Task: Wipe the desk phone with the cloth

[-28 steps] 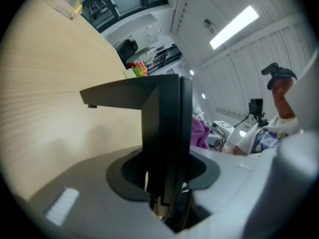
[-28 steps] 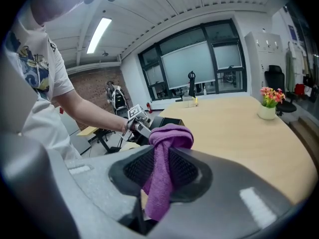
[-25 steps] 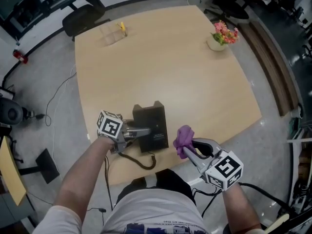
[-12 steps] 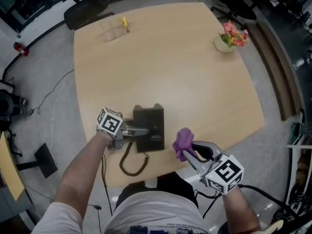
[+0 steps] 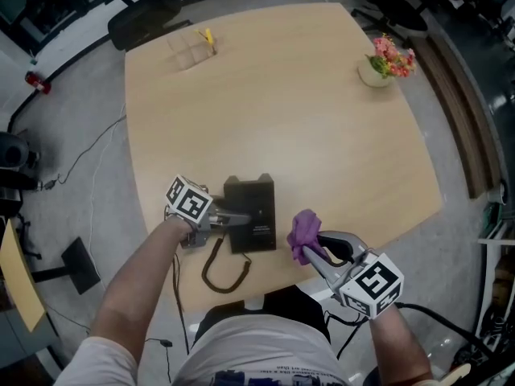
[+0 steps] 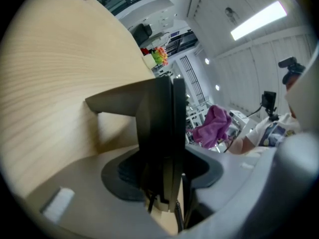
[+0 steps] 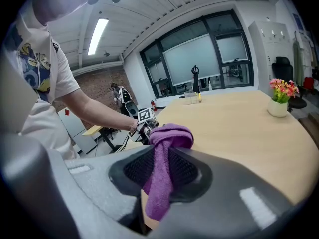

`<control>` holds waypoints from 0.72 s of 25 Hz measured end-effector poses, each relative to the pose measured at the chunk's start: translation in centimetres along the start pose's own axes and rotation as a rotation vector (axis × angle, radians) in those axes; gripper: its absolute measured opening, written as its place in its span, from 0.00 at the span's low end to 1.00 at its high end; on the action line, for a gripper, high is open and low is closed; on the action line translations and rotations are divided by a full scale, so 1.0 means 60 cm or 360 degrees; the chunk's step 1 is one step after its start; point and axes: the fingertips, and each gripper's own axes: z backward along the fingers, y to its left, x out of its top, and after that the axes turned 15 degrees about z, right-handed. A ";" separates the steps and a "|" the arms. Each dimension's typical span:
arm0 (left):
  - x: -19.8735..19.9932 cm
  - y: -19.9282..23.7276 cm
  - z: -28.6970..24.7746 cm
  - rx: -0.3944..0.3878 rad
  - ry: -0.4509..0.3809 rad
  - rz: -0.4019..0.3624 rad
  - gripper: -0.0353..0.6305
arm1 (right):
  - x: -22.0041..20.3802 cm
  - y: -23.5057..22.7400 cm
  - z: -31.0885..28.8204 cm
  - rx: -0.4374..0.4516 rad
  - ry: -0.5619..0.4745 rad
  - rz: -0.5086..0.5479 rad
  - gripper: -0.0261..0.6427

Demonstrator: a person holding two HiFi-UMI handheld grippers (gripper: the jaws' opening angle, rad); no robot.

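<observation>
The black desk phone (image 5: pixel 253 214) lies flat near the table's front edge, its coiled cord (image 5: pixel 222 270) looping over the edge. My left gripper (image 5: pixel 238 218) reaches in from the left, and the phone's edge (image 6: pixel 162 128) stands between its jaws. The jaws have just been opening, and a thin gap shows beside the phone. To the right of the phone my right gripper (image 5: pixel 314 250) is shut on a bunched purple cloth (image 5: pixel 302 229), held just above the table. The cloth (image 7: pixel 162 168) hangs down between the pads in the right gripper view.
The tan table (image 5: pixel 290 111) stretches away beyond the phone. A pot of pink flowers (image 5: pixel 385 61) stands at the far right corner. A clear holder with a yellow item (image 5: pixel 195 48) sits at the far left. An office chair (image 5: pixel 143 16) stands behind the table.
My left gripper has sunk a little at the phone's left edge, and the phone now rests flat. The right gripper and its cloth have stayed put.
</observation>
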 end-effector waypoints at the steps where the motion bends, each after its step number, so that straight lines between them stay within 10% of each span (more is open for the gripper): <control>1: 0.001 0.001 0.000 0.0021 0.0000 -0.0001 0.41 | 0.002 0.000 -0.003 0.0000 -0.0002 0.0002 0.17; 18: -0.016 -0.028 0.068 0.0234 -0.0223 -0.0187 0.64 | 0.018 0.039 -0.023 -0.0106 0.0038 0.0100 0.17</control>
